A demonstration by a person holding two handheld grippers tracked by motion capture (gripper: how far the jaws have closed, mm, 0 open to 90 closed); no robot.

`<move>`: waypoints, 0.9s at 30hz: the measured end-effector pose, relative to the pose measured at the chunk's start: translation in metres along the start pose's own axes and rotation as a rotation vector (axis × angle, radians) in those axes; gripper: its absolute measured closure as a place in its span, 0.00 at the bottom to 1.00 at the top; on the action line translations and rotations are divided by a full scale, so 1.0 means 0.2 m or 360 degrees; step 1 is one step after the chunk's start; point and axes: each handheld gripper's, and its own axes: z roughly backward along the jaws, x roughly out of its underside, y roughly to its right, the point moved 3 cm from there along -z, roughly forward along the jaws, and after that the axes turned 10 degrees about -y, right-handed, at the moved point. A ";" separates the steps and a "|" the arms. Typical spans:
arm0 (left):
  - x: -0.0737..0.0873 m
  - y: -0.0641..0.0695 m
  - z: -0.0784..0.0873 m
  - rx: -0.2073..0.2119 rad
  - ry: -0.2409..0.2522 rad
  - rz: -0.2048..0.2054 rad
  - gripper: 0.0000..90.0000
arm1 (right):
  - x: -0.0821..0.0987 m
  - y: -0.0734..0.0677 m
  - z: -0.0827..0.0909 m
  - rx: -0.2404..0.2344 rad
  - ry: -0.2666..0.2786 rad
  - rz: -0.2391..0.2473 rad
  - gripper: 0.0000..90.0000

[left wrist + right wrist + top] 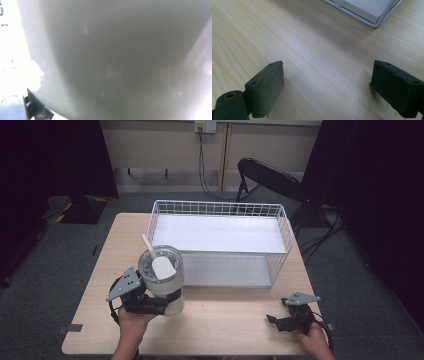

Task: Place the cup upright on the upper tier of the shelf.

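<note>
A white tumbler (162, 280) with a clear lid and a cream straw (148, 244) stands upright over the front left of the table. My left gripper (167, 301) is shut on its lower body, the black jaws wrapped around its sides. In the left gripper view the tumbler's pale wall (120, 62) is pressed close against the camera, with a bit of one jaw at the bottom left. My right gripper (274, 321) rests low at the table's front right. Its jaws stand wide open (327, 90) over bare wood with nothing between them.
A white wire basket (220, 209) with a white floor stands across the back middle of the wooden table (230, 327), and its corner (377, 23) lies ahead of my right gripper. A black folding chair (270, 177) stands behind the table.
</note>
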 end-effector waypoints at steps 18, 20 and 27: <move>-0.23 -0.04 0.01 -0.0029 -0.0020 0.0017 0.08 | 0.00 0.00 0.00 0.0000 0.0000 0.0000 0.12; -0.28 -0.05 0.01 -0.0028 -0.0021 0.0020 0.08 | 0.00 0.00 0.00 0.0000 0.0000 0.0001 0.12; -0.35 -0.04 -0.01 -0.0023 -0.0052 0.0016 0.08 | 0.00 0.00 0.00 0.0000 0.0000 0.0000 0.12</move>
